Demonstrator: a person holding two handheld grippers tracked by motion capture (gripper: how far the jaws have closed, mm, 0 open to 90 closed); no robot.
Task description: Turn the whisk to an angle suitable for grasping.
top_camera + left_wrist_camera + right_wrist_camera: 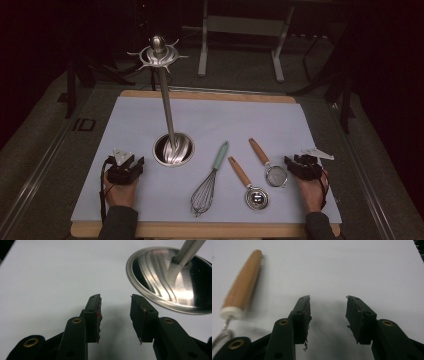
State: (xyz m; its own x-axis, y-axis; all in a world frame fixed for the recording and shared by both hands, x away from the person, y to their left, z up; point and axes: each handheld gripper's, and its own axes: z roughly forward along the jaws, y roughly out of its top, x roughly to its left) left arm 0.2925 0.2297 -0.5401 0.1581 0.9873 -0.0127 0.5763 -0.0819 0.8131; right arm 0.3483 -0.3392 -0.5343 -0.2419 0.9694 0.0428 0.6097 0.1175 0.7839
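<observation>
On the white mat stands a steel utensil stand: a round base with a tall pole and a hook crown at the top. To its right lie a whisk with a mint handle, a wooden-handled scoop and a wooden-handled strainer. My left gripper rests open on the mat left of the base; its jaws hold nothing. My right gripper sits open at the mat's right side, beside the strainer's wooden handle, jaws empty.
The mat lies on a wooden board on a grey table. Behind the table stands a metal frame in the dark. Bare mat stretches across the back and around both grippers.
</observation>
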